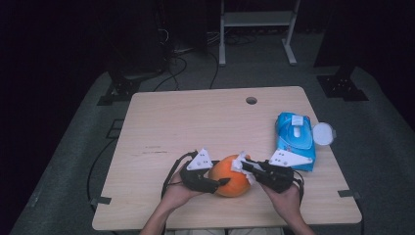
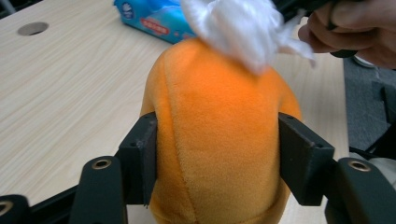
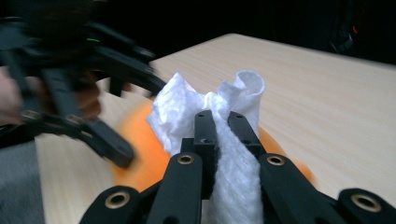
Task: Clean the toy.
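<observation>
An orange plush toy lies near the table's front edge. My left gripper comes at it from the left and is shut on it. In the left gripper view both black pads press into the sides of the plush toy. My right gripper comes from the right, shut on a crumpled white wipe. In the right gripper view the jaws pinch the wipe, which rests on top of the toy. The wipe touches the toy's upper end.
A blue pack of wipes lies at the table's right side, just behind my right gripper, with a round white lid beside it at the edge. A cable hole sits near the far edge of the wooden table.
</observation>
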A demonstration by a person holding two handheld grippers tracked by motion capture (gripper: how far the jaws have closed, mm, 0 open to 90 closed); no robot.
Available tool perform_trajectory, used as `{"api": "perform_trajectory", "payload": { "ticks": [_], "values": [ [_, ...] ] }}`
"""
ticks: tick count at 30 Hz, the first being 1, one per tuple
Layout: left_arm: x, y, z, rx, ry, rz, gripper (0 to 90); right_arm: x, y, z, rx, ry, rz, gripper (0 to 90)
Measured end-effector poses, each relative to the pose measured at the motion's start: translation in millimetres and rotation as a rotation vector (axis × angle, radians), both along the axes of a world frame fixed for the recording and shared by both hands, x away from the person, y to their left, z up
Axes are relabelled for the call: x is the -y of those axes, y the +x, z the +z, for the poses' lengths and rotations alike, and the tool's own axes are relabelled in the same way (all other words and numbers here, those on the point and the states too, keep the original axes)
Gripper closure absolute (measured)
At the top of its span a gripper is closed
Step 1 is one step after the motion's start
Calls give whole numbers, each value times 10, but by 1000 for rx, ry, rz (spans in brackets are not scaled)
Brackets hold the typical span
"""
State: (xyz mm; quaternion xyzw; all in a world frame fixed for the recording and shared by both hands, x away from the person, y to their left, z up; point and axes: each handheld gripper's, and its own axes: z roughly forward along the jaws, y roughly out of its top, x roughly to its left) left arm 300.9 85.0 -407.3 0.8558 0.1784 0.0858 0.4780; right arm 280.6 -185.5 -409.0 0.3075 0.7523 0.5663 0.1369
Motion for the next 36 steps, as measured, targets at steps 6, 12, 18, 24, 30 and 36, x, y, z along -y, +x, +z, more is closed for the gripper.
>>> {"api": "perform_trajectory", "payload": {
  "ticks": [6, 12, 18, 24, 30, 36],
  "values": [
    [11, 58, -14, -96, -10, 4, 145, -138, -46, -44, -9, 10, 46, 827],
    [-98, 65, -42, -56, 18, -7, 330, -38, 22, -96, -11, 0, 10, 826],
    [-70, 109, -18, -116, -11, -2, 147, -54, -2, -120, -9, -7, -4, 826],
    [-149, 77, -44, -66, 15, -12, 341, -192, -82, -90, 29, -20, 74, 826],
    [-190, 95, -74, -69, 17, -19, 367, 40, 70, -234, -44, -5, -26, 826],
    [-201, 66, -81, -44, 29, -51, 390, -56, -2, -131, -5, 1, 27, 825]
  ]
}}
